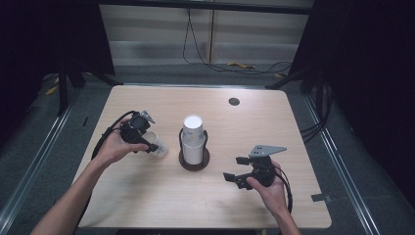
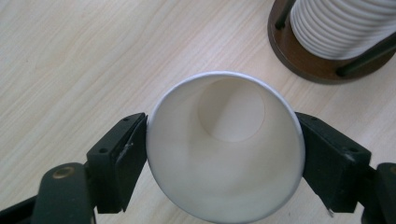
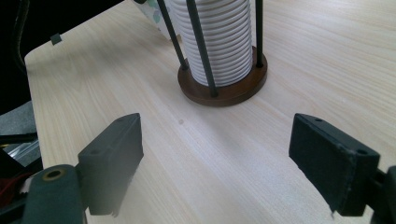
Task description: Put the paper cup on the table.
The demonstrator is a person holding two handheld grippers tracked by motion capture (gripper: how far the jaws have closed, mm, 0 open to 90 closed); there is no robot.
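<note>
A stack of white paper cups (image 1: 193,138) stands in a black wire holder on a round brown base (image 1: 194,162) at the table's middle. My left gripper (image 1: 149,143) is shut on a single white paper cup (image 1: 155,145), left of the stack. In the left gripper view that cup (image 2: 225,149) opens toward the camera, both pads pressed to its sides, with the brown base (image 2: 306,60) at top right. My right gripper (image 1: 236,169) is open and holds nothing, right of the holder. In the right gripper view the gripper (image 3: 216,161) faces the stack (image 3: 219,39) and base (image 3: 224,91).
The light wooden table (image 1: 147,196) has a round cable port (image 1: 234,101) near its back edge. Cables lie on the floor behind. Metal floor rails run on both sides of the table.
</note>
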